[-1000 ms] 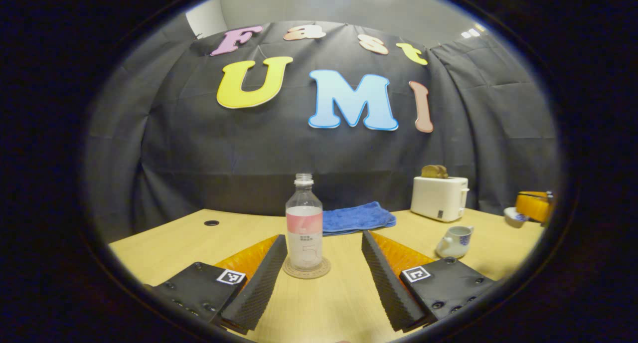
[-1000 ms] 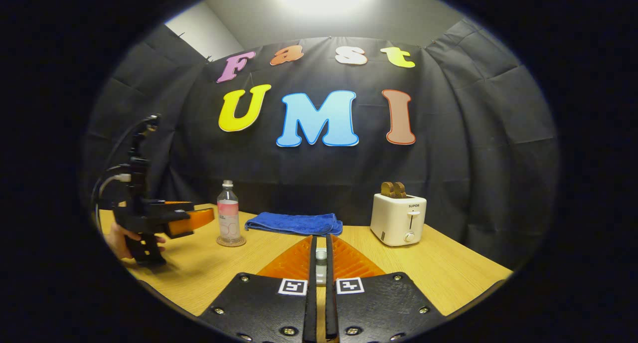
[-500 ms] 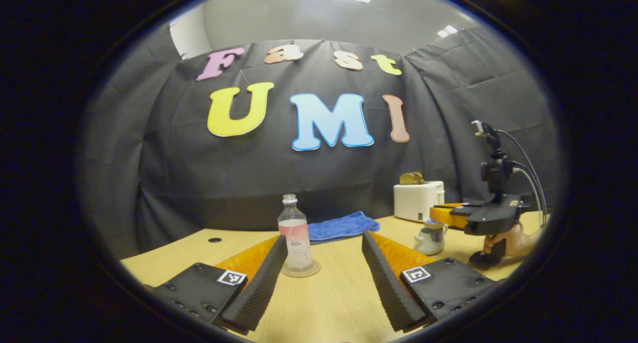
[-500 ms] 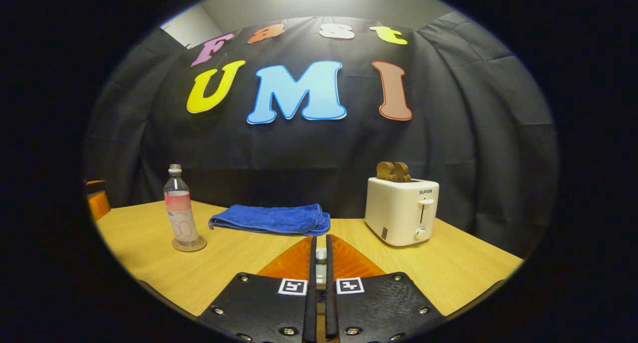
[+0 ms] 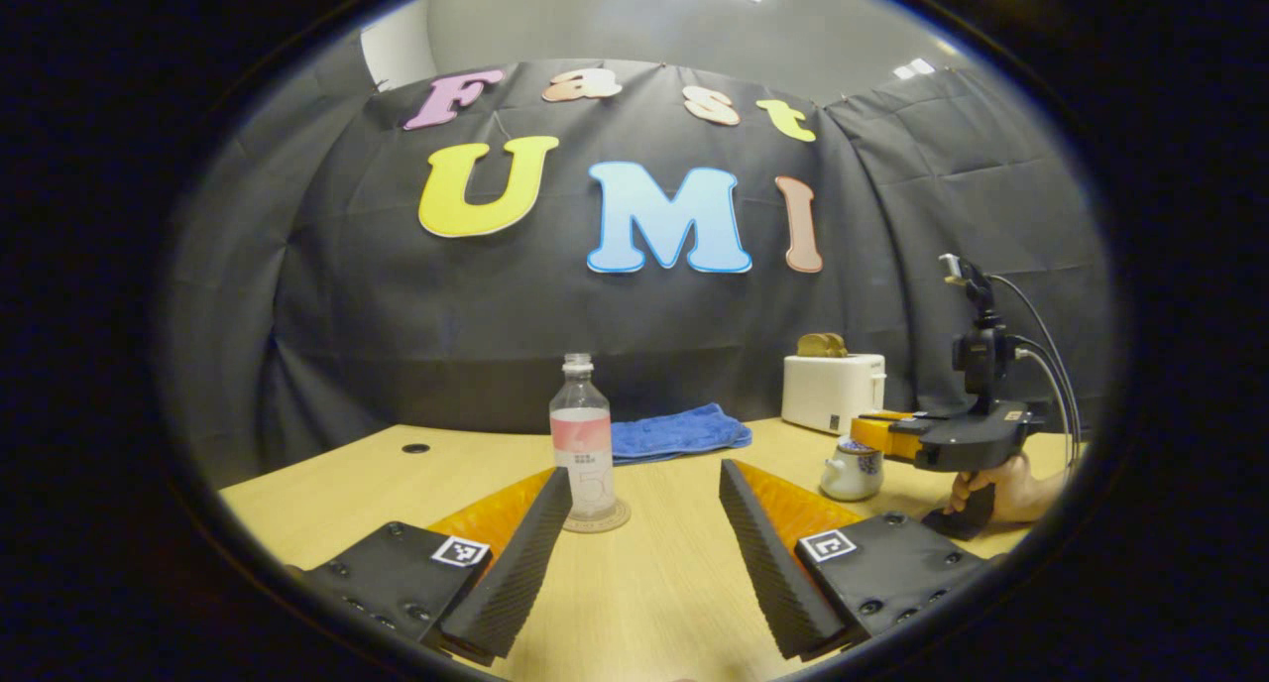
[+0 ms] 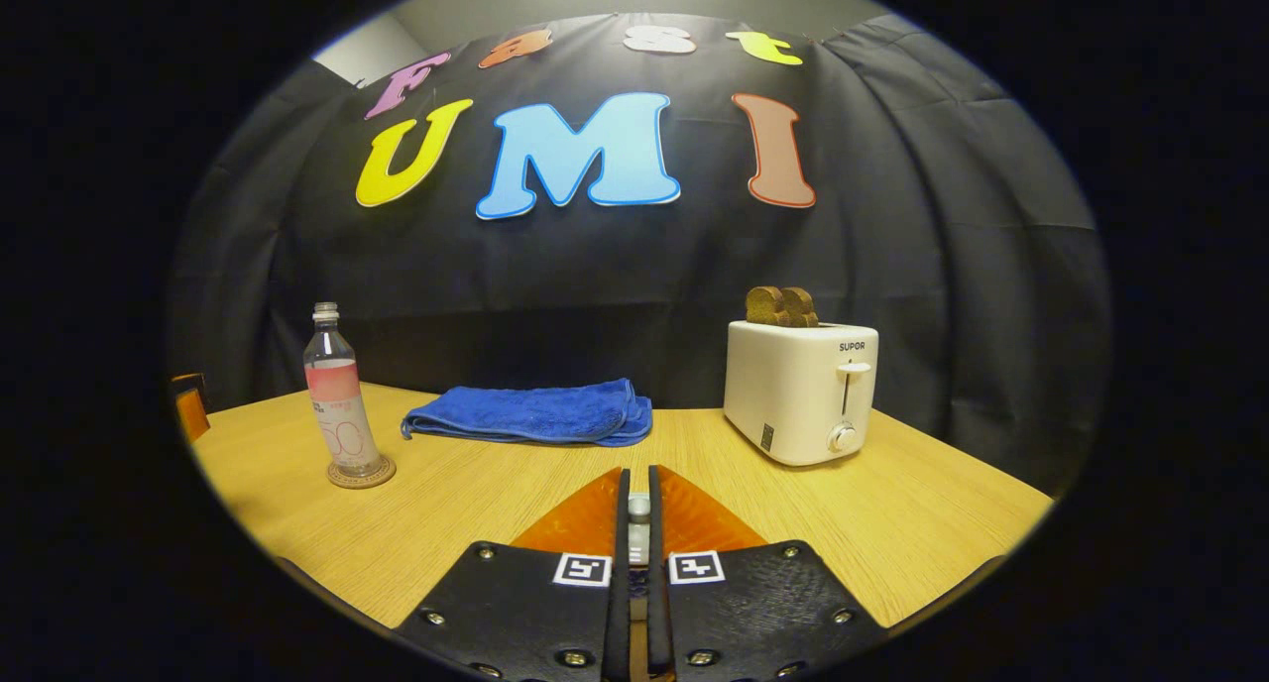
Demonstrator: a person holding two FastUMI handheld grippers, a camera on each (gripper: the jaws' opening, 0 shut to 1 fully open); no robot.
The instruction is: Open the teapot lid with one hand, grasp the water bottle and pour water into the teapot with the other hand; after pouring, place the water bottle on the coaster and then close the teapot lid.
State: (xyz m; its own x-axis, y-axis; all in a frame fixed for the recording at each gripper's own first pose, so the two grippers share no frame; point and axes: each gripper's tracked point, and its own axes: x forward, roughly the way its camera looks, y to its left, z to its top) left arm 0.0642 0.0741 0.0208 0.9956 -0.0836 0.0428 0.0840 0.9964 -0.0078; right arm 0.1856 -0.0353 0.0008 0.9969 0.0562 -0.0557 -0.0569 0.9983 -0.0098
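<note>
Fingers on the left gripper stand wide apart with nothing between them, held low over the wooden table. Just past them the water bottle stands upright on its round coaster, uncapped and clear, with a pink band round the middle. In the right gripper view the same bottle and coaster sit off to the left, near the table's far edge.

Over in the left gripper view, the right gripper is held by a person's hand, and its tips reach out over the small white teapot. In the right gripper view its fingers are drawn nearly together, and something small and pale, the lid's knob by the look of it, is pinched in the narrow slit between them. Whether the lid is seated on the pot or lifted I cannot tell.

Behind the bottle a folded blue towel lies flat on the table. Right of it stands a white toaster with two brown slices poking out of the top. A small dark hole is set in the tabletop at the far left.
</note>
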